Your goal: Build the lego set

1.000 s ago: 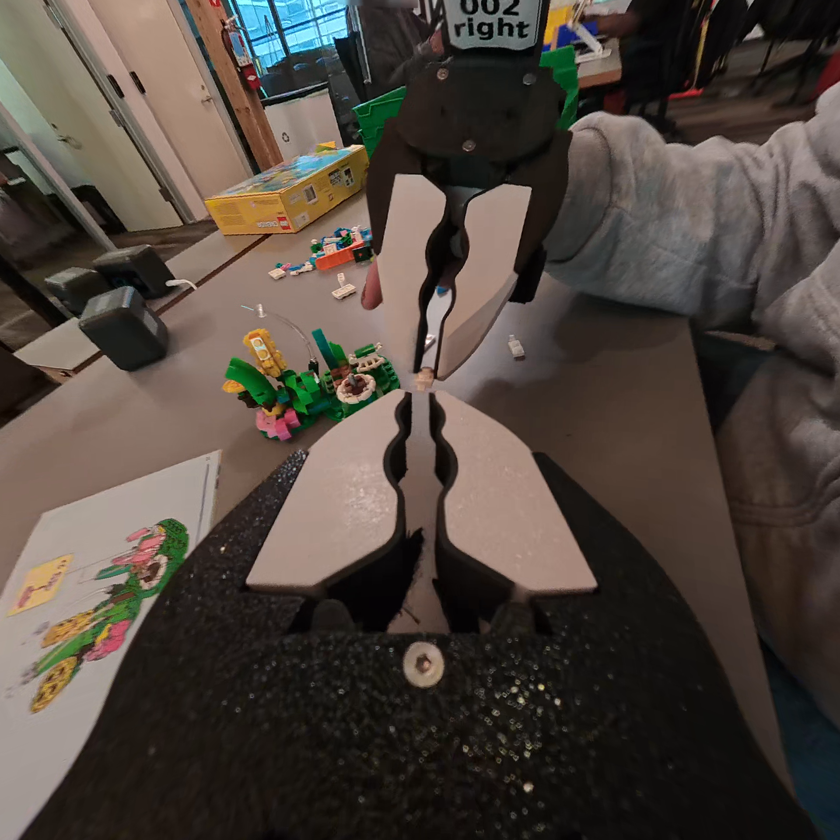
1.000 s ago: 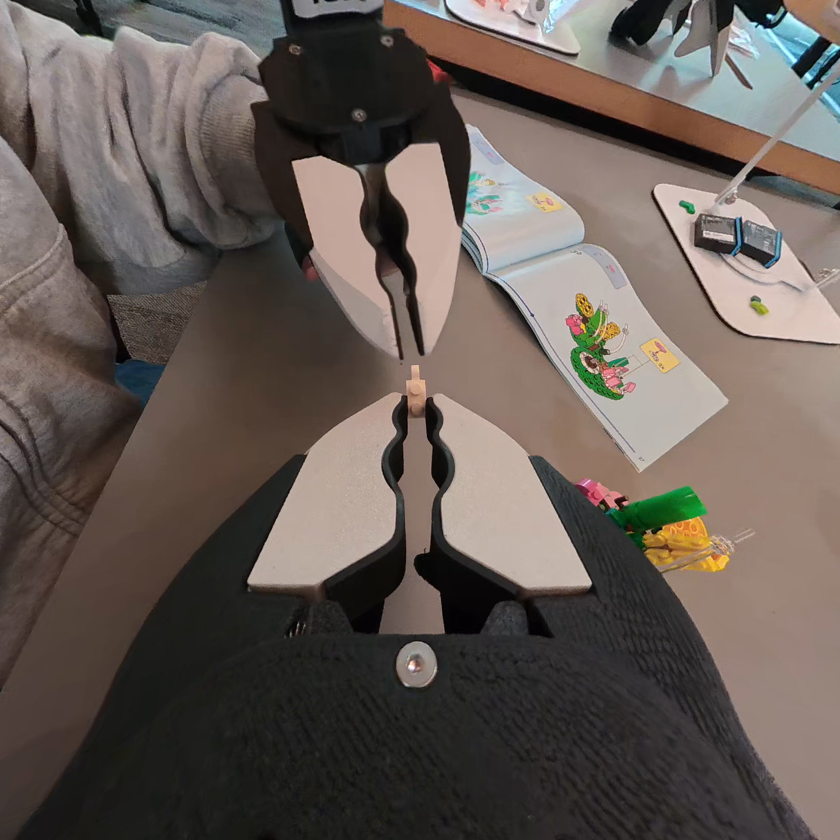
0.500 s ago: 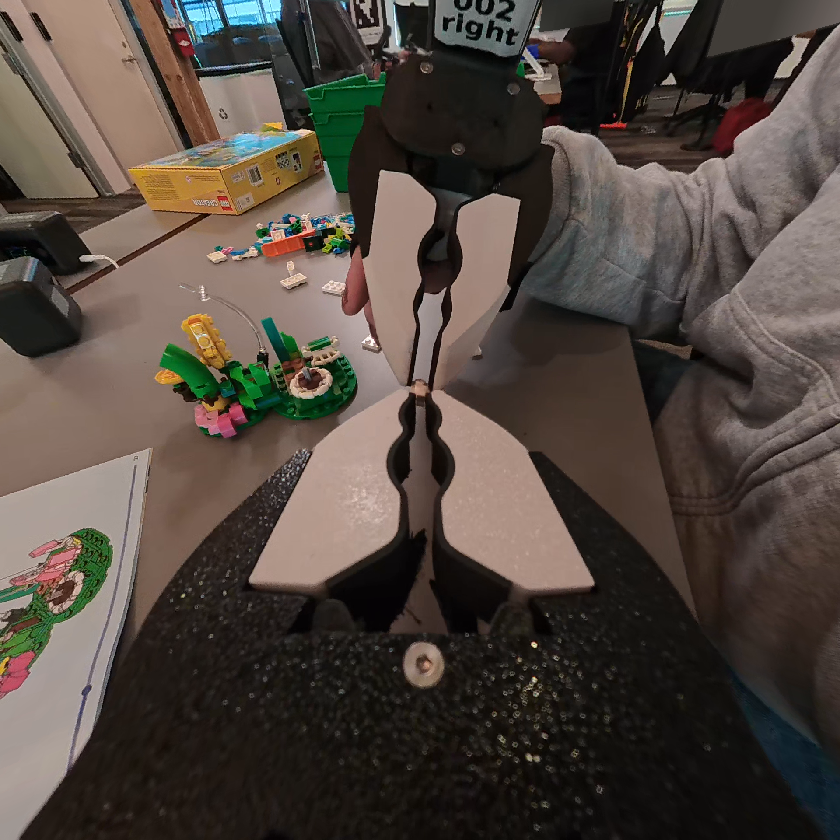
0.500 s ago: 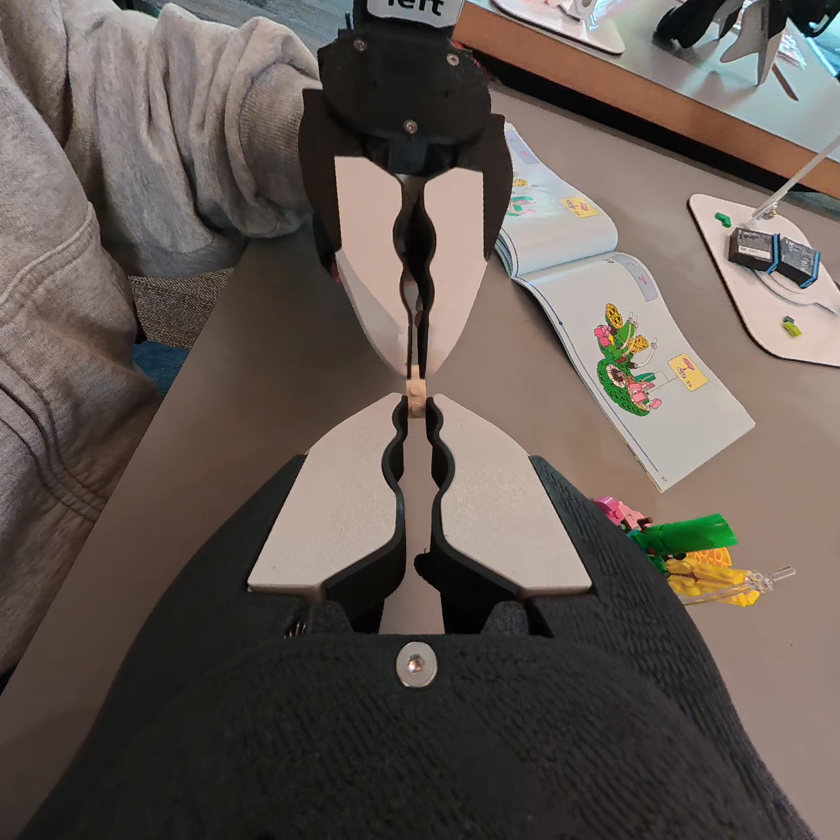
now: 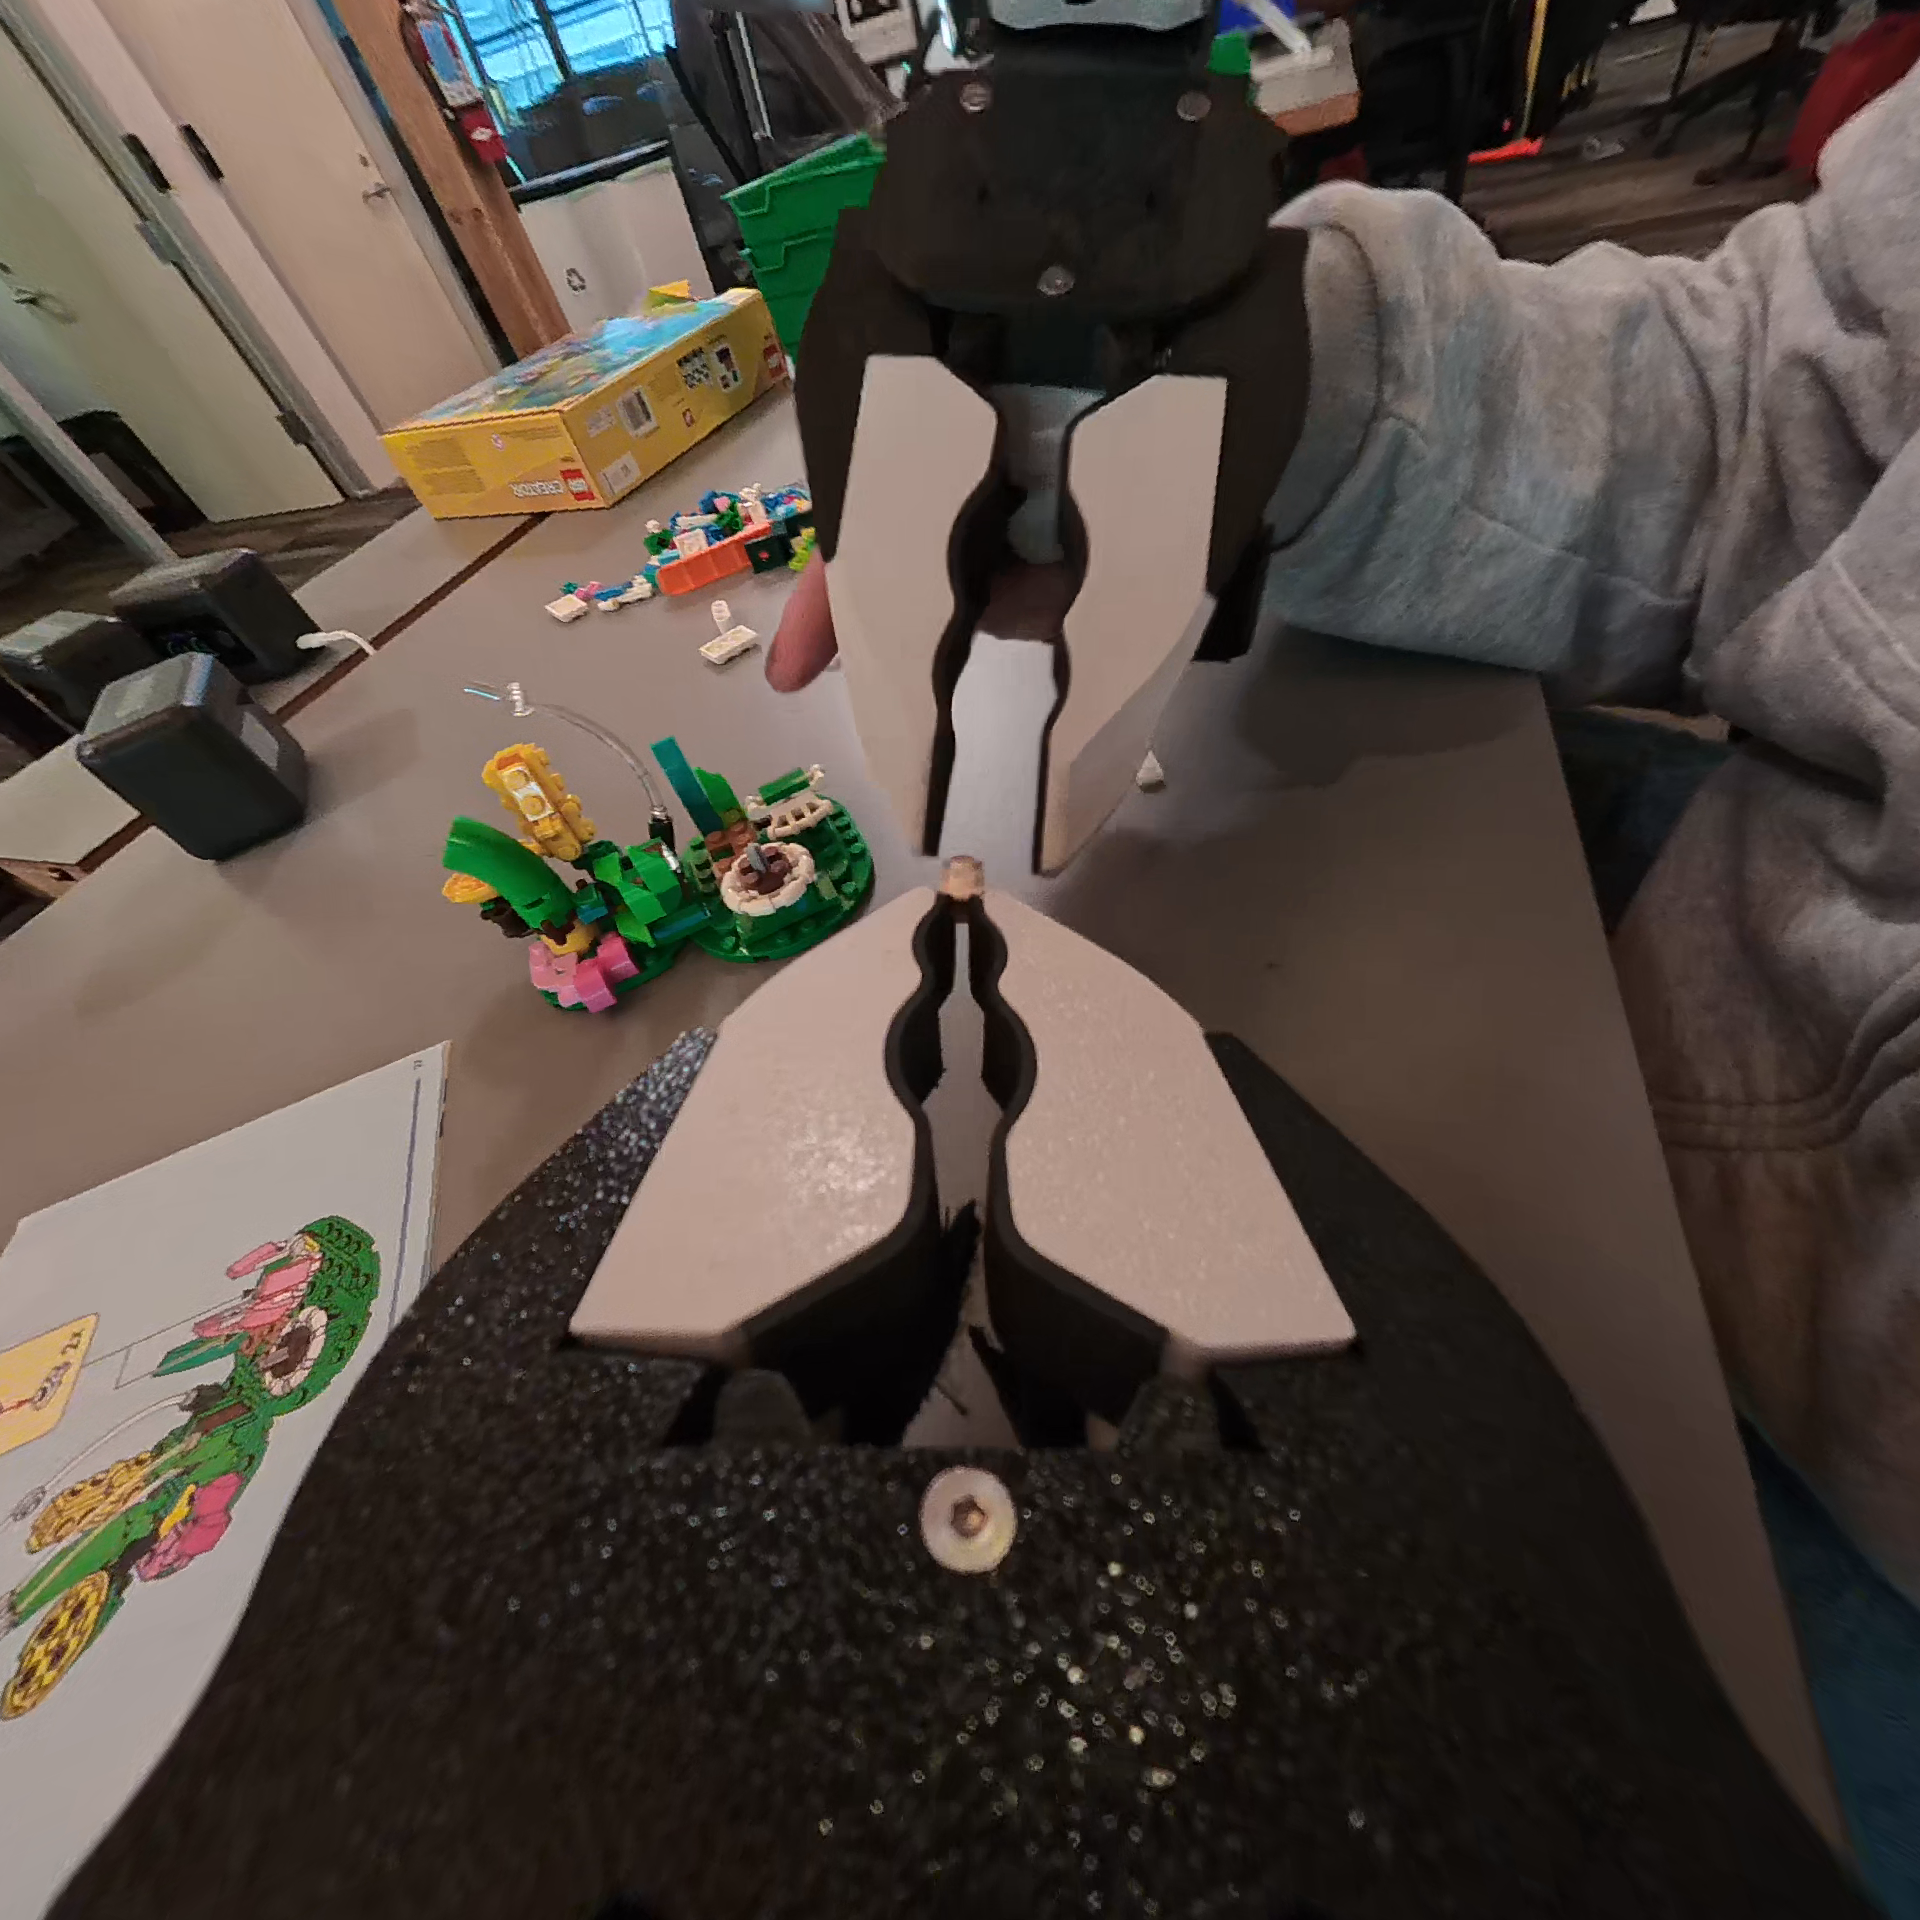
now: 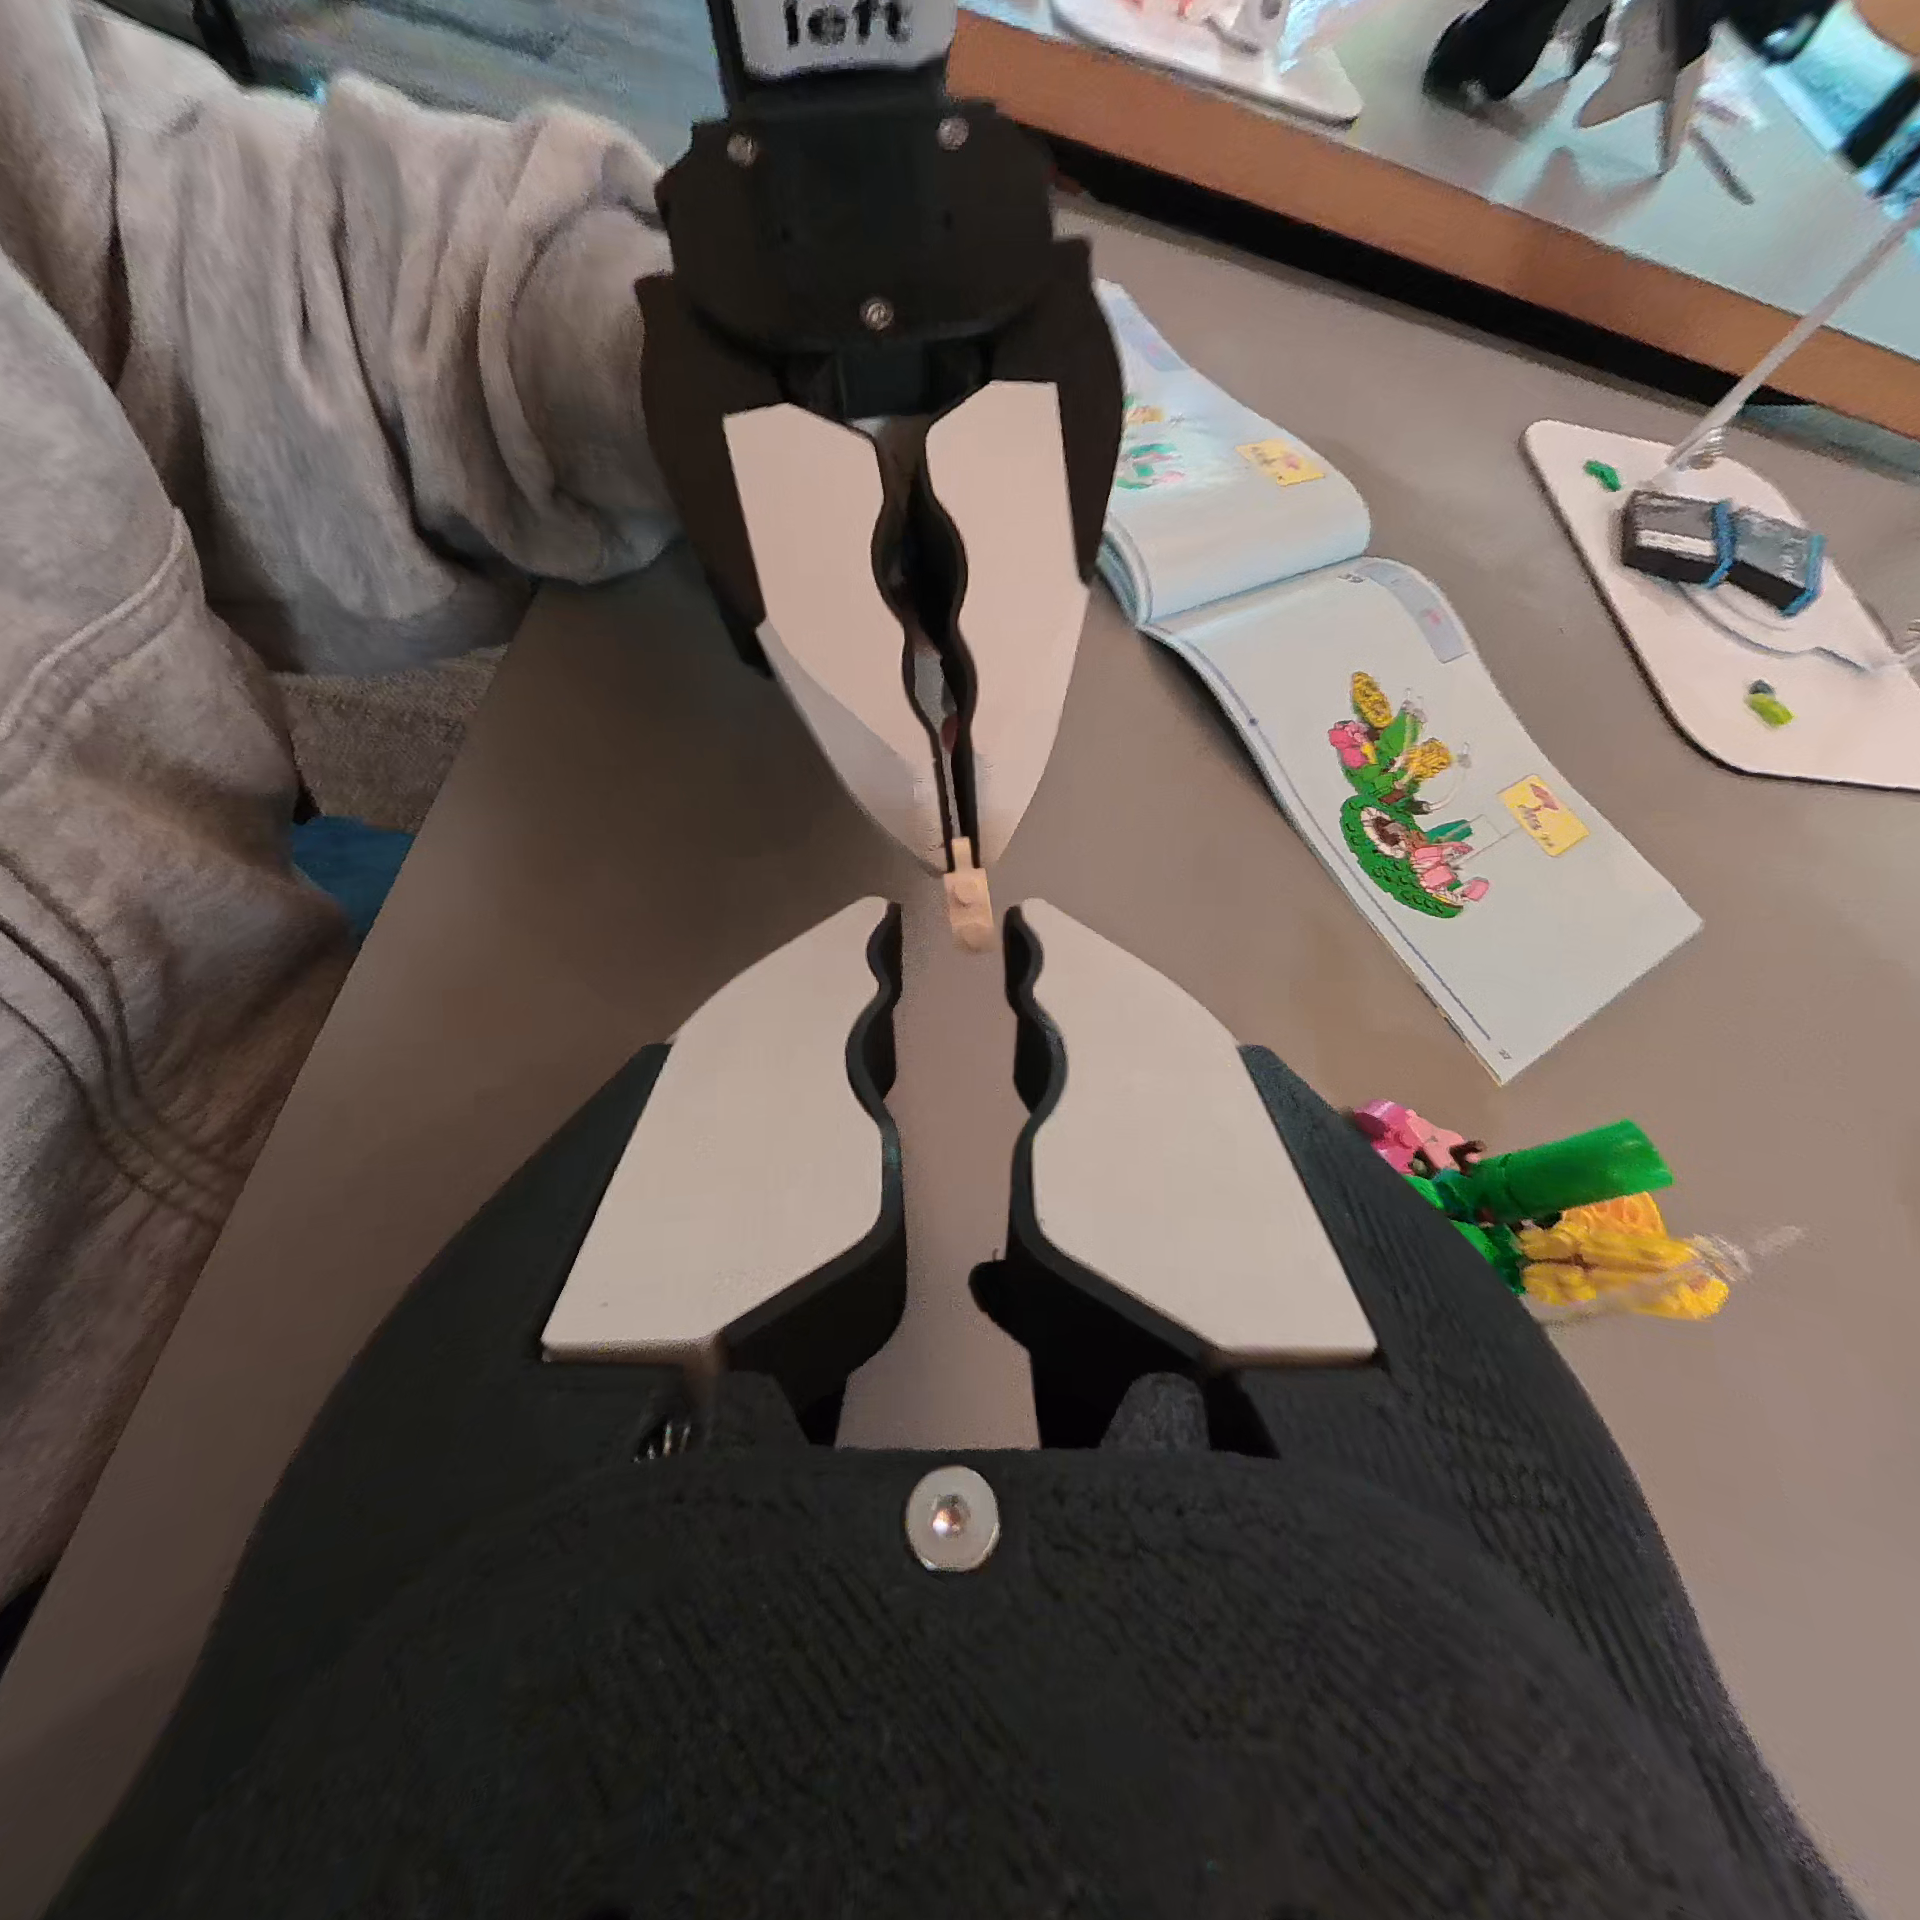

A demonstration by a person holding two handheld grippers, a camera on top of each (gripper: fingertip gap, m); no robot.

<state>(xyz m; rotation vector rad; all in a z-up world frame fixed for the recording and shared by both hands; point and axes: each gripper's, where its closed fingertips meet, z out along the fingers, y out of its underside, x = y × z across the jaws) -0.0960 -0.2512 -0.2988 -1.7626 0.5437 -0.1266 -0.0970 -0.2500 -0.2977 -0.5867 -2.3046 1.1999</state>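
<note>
A small tan lego piece (image 5: 962, 876) is pinched at the tips of my left gripper (image 5: 961, 906), which is shut on it above the grey table (image 5: 1299, 935). My right gripper (image 5: 982, 857) faces it tip to tip, jaws open, just clear of the piece. In the right wrist view the tan piece (image 6: 966, 906) sticks out of the left gripper (image 6: 961, 847) and sits between the spread tips of the right gripper (image 6: 948, 912) without touching them. The part-built green, yellow and pink lego model (image 5: 665, 873) stands on the table to the left; it also shows in the right wrist view (image 6: 1538, 1216).
An open instruction booklet (image 5: 208, 1299) (image 6: 1403, 779) lies on the table. A yellow lego box (image 5: 582, 426) and loose bricks (image 5: 707, 540) lie farther back. Black devices (image 5: 197, 758) sit at the left edge. A white board (image 6: 1714, 727) with black blocks lies beyond the booklet. Grey sleeves (image 5: 1558, 468) flank the grippers. Only a small space, under 4 cm, lies between the two pairs of fingers.
The right gripper held the tan piece and brought it to the left gripper's tips. Now the right gripper has opened and the left gripper holds the piece.
</note>
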